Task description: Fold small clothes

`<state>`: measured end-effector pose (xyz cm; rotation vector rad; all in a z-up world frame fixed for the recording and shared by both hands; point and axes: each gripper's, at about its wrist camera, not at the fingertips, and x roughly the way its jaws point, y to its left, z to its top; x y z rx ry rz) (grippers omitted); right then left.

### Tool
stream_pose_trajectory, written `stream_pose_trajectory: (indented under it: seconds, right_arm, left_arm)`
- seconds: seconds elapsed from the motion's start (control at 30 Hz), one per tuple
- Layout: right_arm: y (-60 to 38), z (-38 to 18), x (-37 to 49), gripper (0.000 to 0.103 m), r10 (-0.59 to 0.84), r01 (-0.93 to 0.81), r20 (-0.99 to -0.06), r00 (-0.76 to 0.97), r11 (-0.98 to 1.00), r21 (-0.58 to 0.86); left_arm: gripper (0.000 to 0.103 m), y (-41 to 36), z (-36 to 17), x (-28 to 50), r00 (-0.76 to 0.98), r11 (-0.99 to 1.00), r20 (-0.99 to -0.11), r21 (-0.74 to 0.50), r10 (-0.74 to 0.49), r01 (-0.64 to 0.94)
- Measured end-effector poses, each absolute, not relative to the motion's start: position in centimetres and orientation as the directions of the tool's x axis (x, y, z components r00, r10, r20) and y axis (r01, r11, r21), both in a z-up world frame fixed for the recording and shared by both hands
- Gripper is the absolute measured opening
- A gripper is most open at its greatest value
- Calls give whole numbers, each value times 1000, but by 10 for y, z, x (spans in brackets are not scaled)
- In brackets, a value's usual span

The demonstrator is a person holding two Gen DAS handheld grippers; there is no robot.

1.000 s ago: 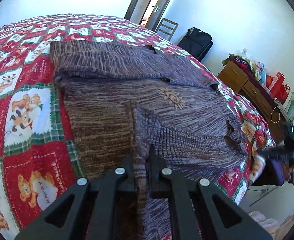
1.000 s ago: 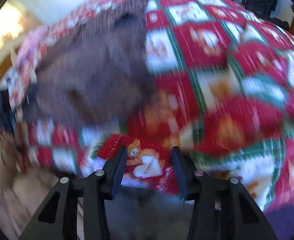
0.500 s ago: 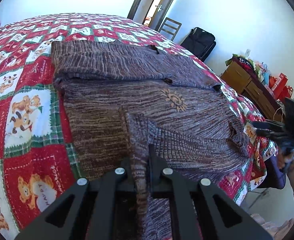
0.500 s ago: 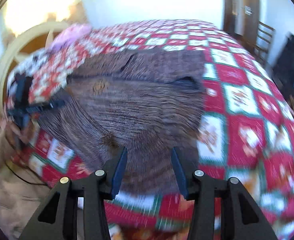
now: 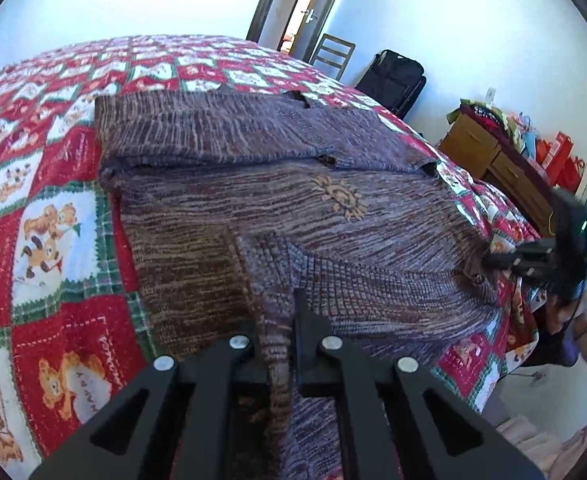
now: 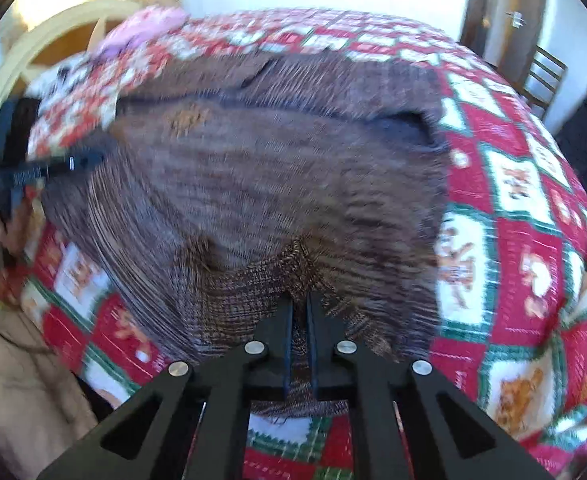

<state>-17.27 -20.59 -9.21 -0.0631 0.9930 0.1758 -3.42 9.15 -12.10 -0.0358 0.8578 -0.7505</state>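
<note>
My left gripper [image 5: 283, 330] pinches the brown sweater's [image 5: 293, 216] hem on the bed [image 5: 53, 208]; my right gripper [image 6: 299, 320] has clamped the opposite hem corner; uneven lifting could drag the folded sleeve loose, or the thin knit could slip out; a second ago my right gripper hung open over bare quilt.

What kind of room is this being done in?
Most likely a home bedroom. The brown knit sweater lies on a bed covered by a red teddy-bear quilt, with a wooden dresser, a chair and an open doorway beyond.
</note>
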Motion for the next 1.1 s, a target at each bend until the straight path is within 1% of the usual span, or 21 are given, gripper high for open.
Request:
stream_pose_trajectory:
  seconds: [0.17, 0.3, 0.37, 0.43, 0.57, 0.7, 0.93, 1.1]
  right_arm:
    - [-219, -41, -181, 6, 148, -115, -753, 641, 989, 97]
    - [-222, -2, -168, 5, 148, -83, -682, 716, 988, 127]
    - [-222, 10, -158, 5, 129, -72, -659, 741, 991, 112]
    - [-221, 21, -142, 5, 96, -56, -640, 762, 995, 82]
    - [-229, 28, -104, 5, 56, -9, -632, 773, 997, 77]
    - [-232, 32, -67, 5, 11, 11, -626, 780, 999, 31]
    - [-239, 24, 15, 4, -49, 51, -629, 776, 999, -16]
    - [-246, -3, 69, 3, -81, 86, -635, 768, 996, -23]
  left_arm:
    - [6, 102, -94, -39, 460, 736, -606, -350, -650, 579]
    - [6, 105, -71, -30, 498, 741, -568, -355, -655, 570]
    - [6, 106, -60, -21, 516, 743, -550, -358, -657, 565]
    - [6, 104, -54, -12, 543, 762, -548, -334, -636, 555]
    - [6, 103, -47, 26, 590, 805, -554, -327, -587, 494]
    - [6, 102, -47, 61, 625, 834, -555, -323, -549, 447]
    - [6, 99, -57, 120, 660, 875, -574, -315, -484, 368]
    - [6, 106, -75, 160, 672, 884, -581, -375, -460, 280]
